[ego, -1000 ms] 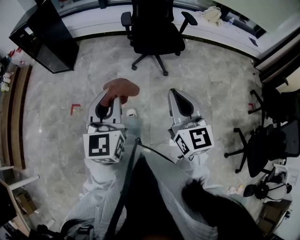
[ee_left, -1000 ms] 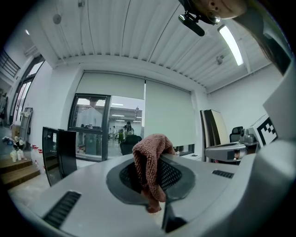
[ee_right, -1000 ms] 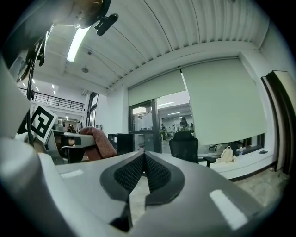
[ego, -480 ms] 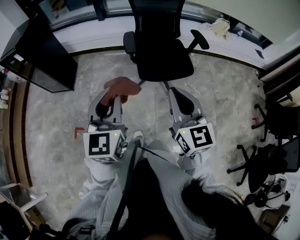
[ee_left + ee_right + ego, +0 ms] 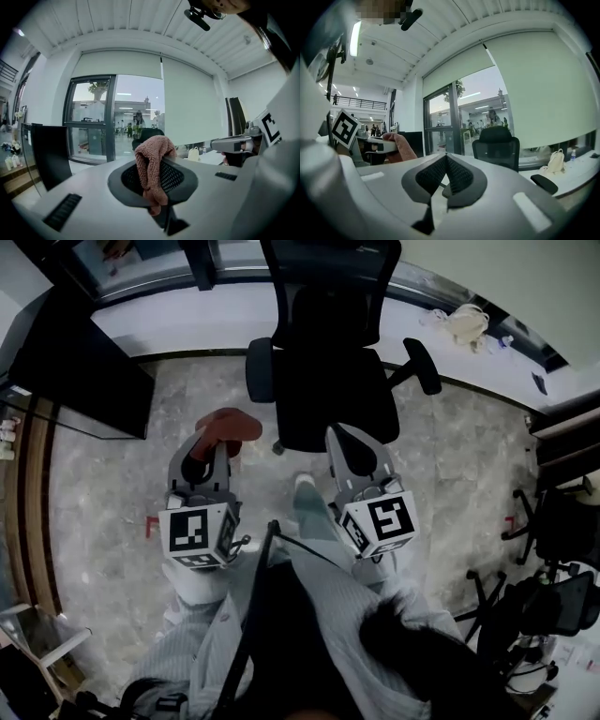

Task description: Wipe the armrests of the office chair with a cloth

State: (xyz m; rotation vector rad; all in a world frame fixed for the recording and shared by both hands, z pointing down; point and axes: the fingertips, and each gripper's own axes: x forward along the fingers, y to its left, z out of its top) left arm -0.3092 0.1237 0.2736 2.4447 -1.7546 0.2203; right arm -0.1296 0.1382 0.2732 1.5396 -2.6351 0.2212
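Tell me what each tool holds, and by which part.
The left tool grips the reddish-brown cloth at a bunched fold, with the rest hanging loose. The right tool is shut and holds nothing.

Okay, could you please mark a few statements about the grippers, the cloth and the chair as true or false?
1. The left gripper holds the cloth in its jaws. True.
2. The right gripper grips a second cloth. False: its jaws are shut on nothing.
3. The cloth touches an armrest. False: it is held short of the chair, apart from both armrests.
4. The office chair stands in front of the person, seat towards them. True.
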